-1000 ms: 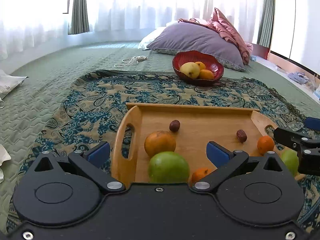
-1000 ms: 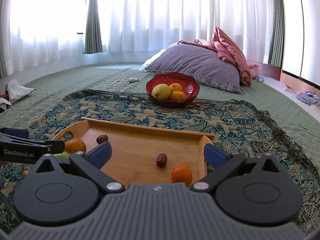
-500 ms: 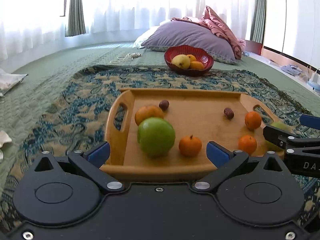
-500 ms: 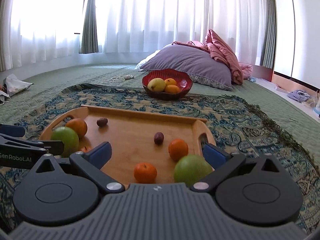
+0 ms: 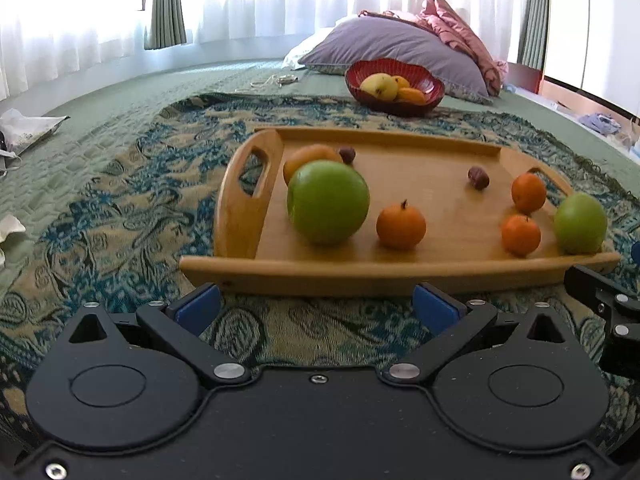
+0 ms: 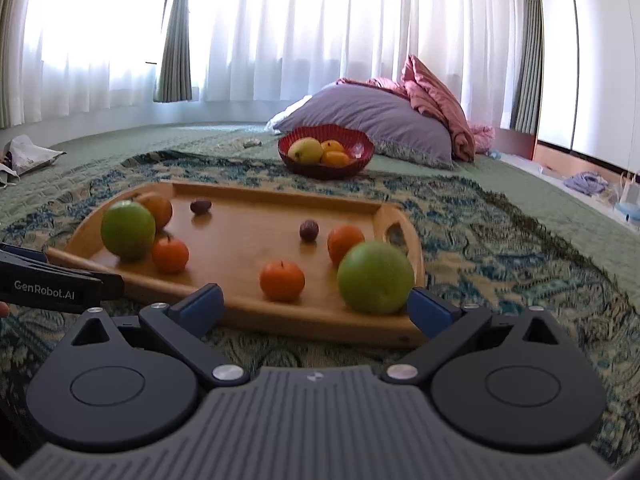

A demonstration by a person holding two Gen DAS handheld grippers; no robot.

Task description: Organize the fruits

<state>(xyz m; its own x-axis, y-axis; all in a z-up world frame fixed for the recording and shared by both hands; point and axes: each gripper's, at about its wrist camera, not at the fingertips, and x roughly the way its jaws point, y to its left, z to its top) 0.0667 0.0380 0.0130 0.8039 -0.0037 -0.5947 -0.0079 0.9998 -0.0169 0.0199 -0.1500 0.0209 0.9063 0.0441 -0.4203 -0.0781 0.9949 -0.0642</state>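
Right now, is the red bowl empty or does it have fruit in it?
It has fruit. The red bowl holds a yellow fruit and at least two orange ones, rising above its rim.

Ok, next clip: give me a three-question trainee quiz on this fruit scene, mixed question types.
1. True or false: both grippers are open and hold nothing.
2. How many green apples sit on the wooden tray?
3. Multiple choice: the red bowl lies A) on the tray, B) beyond the tray, near the purple pillow, C) between the jaws.

Key:
1. True: left gripper and right gripper have jaws spread, nothing between.
2. Two: one near the left handle, one at the right end.
3. B.
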